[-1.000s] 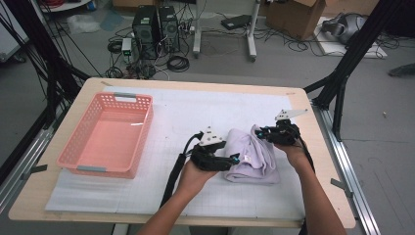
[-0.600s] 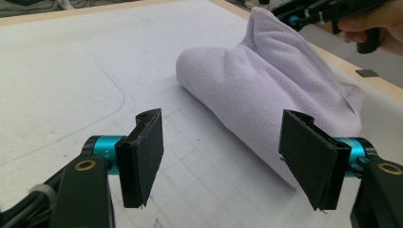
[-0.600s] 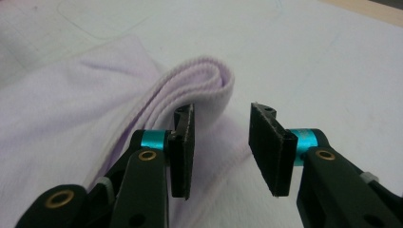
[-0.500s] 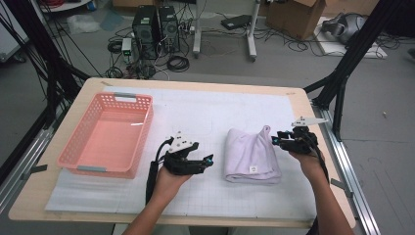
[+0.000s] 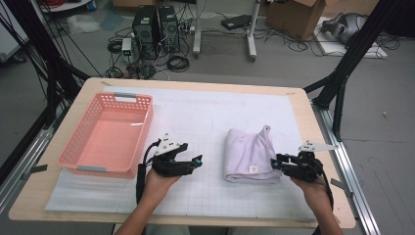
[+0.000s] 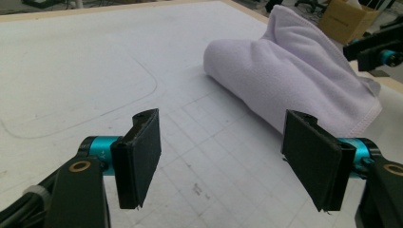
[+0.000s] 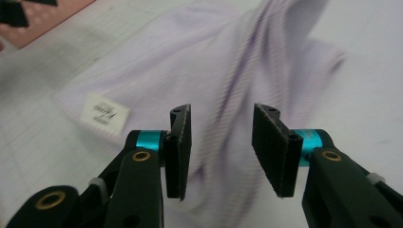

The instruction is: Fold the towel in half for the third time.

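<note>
1. The left gripper [image 5: 195,161] stands wide open with nothing between its black pads; it rests on the white gridded mat [image 5: 205,196] between the pink plastic basket [image 5: 105,134] and the folded lilac towel [image 5: 252,154], clear of both.
2. The right gripper [image 5: 275,164] is partly open, just at the towel's right edge; its jaws have just been opening, and in the right gripper view the cloth [image 7: 209,61] lies beyond the pads, not pinched.
3. A second ago both grippers were on the towel at the middle of the mat, the cloth bunched between them. Now the left hand [image 5: 159,178] has drawn away toward the basket and its jaws have been opening wider.
4. The right hand [image 5: 313,183] has moved out to the right side, toward the table's edge.
5. Half a second ago the hands were already apart; since then the right gripper has come in closer to the cloth's edge.
6. The towel now lies free on the mat's right half, a soft rounded rectangle folded over, with one corner poking up at its far end.
7. A small white label [image 5: 253,169] shows near its front edge, also seen in the right gripper view [image 7: 104,113].
8. In the left gripper view the towel [image 6: 294,80] looks thick and plush, its fold rounded, its hem stitched.
</note>
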The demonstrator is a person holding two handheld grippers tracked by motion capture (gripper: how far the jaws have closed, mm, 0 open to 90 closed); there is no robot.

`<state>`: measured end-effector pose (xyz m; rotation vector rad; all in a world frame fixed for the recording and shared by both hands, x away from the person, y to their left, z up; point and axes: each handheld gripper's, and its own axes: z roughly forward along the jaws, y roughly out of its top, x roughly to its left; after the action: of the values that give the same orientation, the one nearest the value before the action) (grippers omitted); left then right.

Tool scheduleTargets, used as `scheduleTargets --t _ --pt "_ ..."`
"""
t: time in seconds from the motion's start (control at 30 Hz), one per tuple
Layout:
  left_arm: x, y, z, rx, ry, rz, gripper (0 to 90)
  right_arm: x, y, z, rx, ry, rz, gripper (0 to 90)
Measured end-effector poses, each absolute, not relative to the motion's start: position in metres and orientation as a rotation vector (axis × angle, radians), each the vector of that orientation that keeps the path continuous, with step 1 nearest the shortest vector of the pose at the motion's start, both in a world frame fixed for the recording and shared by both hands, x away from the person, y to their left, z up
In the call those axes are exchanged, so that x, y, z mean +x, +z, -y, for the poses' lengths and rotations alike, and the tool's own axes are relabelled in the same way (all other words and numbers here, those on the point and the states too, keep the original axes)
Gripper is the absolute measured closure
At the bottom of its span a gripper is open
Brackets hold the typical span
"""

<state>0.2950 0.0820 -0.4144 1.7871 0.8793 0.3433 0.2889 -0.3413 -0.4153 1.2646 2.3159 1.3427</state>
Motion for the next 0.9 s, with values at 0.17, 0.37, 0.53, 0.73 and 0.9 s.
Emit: scheduleTargets --t 0.17,0.37,0.53,0.73,0.9 --pt "0.296 -0.416 -0.09 1.79 0.345 -0.887 30.0 0.281 -0.426 0.325 1.204 1.172 -2.404 85.5" --pt "0.296 -0.417 -0.098 1.779 0.356 -0.902 30.1 0.266 -0.421 0.341 1.386 1.039 -2.321 83.5" --pt "0.292 -0.419 -0.102 1.788 0.356 -0.901 30.3 0.262 -0.41 0.348 1.436 1.121 -2.242 60.2" --pt "0.288 -0.419 -0.104 1.791 0.354 -0.894 30.3 0.294 -0.401 0.338 1.447 1.205 -2.139 57.0" --pt "0.285 -0.419 -0.106 1.787 0.355 -0.892 30.3 0.312 -0.425 0.332 1.483 1.016 -2.241 84.6"
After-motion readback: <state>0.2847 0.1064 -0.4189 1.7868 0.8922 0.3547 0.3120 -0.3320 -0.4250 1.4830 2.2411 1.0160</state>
